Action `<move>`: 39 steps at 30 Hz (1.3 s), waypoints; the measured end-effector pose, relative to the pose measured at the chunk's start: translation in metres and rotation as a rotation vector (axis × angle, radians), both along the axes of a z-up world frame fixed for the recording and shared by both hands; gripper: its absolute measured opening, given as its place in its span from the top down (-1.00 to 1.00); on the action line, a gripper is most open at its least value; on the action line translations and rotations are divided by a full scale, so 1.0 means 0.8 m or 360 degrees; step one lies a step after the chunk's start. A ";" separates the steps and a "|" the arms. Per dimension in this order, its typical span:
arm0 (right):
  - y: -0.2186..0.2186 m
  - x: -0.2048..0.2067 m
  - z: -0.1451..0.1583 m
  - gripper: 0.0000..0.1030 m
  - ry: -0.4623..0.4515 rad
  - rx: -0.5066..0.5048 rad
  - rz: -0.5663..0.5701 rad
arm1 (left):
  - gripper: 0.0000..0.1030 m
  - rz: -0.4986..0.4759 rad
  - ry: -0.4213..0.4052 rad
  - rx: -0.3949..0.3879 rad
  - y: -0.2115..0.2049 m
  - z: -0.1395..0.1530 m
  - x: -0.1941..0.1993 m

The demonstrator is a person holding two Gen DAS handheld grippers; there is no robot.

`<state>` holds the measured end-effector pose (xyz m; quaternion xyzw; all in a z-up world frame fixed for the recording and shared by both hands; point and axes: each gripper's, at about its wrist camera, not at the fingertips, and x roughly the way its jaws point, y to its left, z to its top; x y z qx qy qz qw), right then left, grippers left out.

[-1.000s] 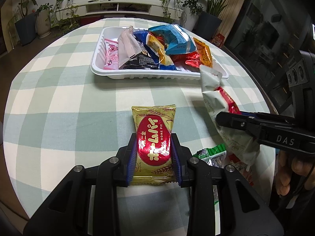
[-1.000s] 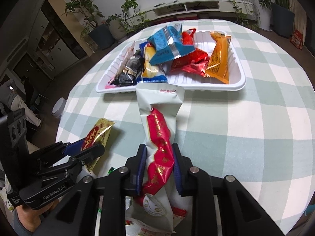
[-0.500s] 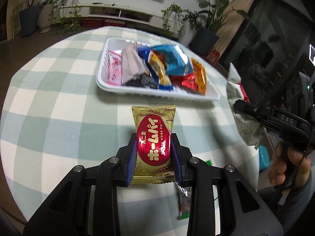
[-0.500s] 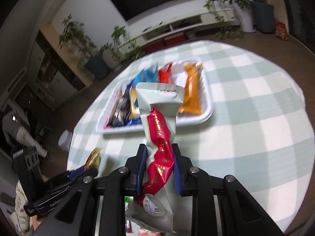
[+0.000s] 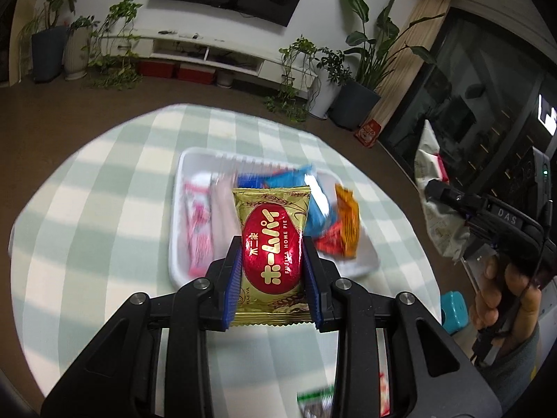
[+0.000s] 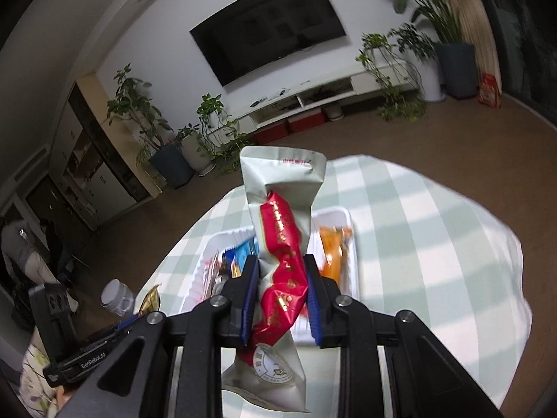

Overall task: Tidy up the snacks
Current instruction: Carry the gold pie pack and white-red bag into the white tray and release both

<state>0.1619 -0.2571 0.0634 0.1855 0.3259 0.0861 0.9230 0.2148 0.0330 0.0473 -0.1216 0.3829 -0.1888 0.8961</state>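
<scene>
- Wall-mounted television (image 6: 268, 22), far beyond the fingers
- White low cabinet (image 5: 226, 57) beneath it
- Potted plants (image 5: 362, 69) beyond the fingers, right
- Teal stool (image 5: 454, 306), right of the fingers

We see a round table (image 5: 104, 209) with a green and white checked cloth. A white tray (image 5: 175, 244) sits on it, near the middle. In the tray lie a pink packet (image 5: 196, 230) at 9 o'clock, a blue one (image 5: 315, 205) in the middle and an orange one (image 5: 348, 223) at 3 o'clock. A small green packet (image 5: 313, 399) lies on the cloth at 6 o'clock.
</scene>
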 end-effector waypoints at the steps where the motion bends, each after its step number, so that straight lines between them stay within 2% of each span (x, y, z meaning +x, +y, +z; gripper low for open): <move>1: 0.002 0.008 0.001 0.47 -0.0002 -0.0015 0.0002 | 0.43 -0.0012 -0.0016 0.0017 -0.007 0.006 0.014; 6: 0.022 0.063 -0.009 0.47 0.0055 -0.0123 0.0021 | 0.43 -0.0063 -0.0039 0.0089 -0.045 0.006 0.076; 14: 0.031 0.106 -0.069 0.47 0.0225 -0.0235 0.0028 | 0.43 -0.0055 0.0051 0.0112 -0.067 -0.044 0.116; 23: 0.045 0.109 -0.090 0.47 0.0271 -0.0307 0.0056 | 0.43 -0.0030 0.0085 0.0173 -0.067 -0.078 0.124; 28: 0.048 0.114 -0.109 0.47 0.0339 -0.0334 0.0064 | 0.42 -0.0018 0.0083 0.0190 -0.066 -0.085 0.126; 35: 0.054 0.116 -0.118 0.47 0.0360 -0.0360 0.0088 | 0.18 -0.0030 0.0101 0.0212 -0.069 -0.092 0.126; 39: 0.053 0.116 -0.118 0.45 0.0356 -0.0351 0.0086 | 0.14 -0.0029 0.0098 0.0211 -0.069 -0.092 0.125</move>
